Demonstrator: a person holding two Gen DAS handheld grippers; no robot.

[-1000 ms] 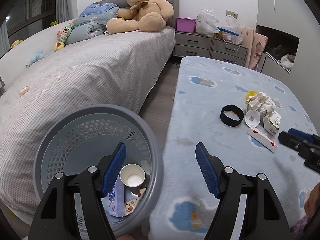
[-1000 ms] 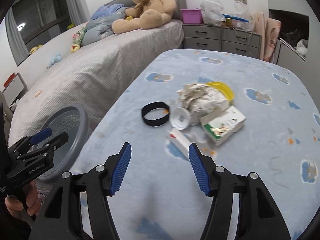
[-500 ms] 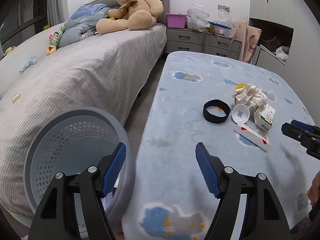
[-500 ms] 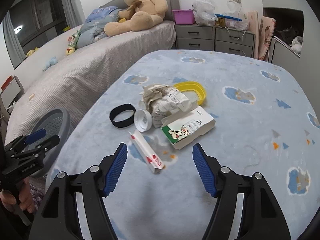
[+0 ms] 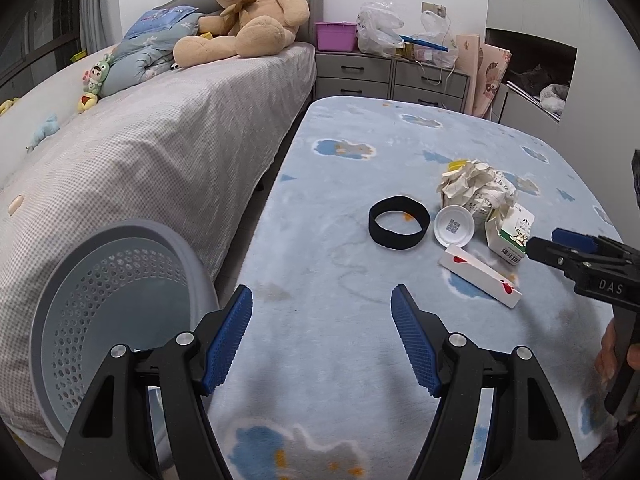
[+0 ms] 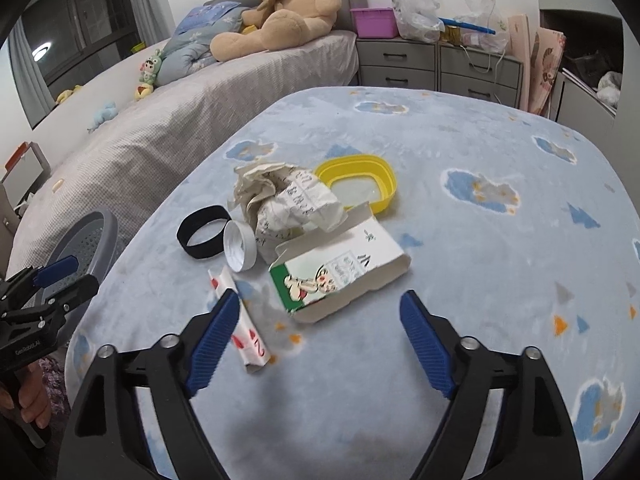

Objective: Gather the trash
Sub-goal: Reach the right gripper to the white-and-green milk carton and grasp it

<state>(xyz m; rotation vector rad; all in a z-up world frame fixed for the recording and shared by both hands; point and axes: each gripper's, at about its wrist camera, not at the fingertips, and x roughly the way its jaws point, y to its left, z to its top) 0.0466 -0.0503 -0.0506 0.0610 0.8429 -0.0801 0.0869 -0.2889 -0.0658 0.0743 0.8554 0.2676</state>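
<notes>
On the blue cloud-print blanket [image 6: 480, 248] lies a heap of trash: crumpled paper [image 6: 288, 200] [image 5: 476, 188], a white and green carton [image 6: 344, 272] [image 5: 510, 236], a black band [image 6: 200, 252] [image 5: 396, 240], a white lid [image 6: 238, 246] [image 5: 454, 226], a narrow red-and-white box [image 6: 250, 340] [image 5: 480, 276] and a yellow lid [image 6: 356, 168]. My right gripper [image 6: 319, 300] hovers just short of the carton, its jaws opening, pads touching nothing. My left gripper [image 5: 320, 300] stands open and empty beside the grey perforated basket [image 5: 120, 280].
A grey bed [image 5: 160, 140] with a teddy bear [image 5: 248, 12] runs along the left, close to the basket. Grey drawers [image 5: 384, 72] with a pink bin and plastic bags stand at the back. A hand [image 6: 32, 400] holds the left gripper's handle.
The left gripper swung right, off the basket and over the blanket; the basket's contents left view. The right gripper came down close to the carton and its jaws spread wider.
</notes>
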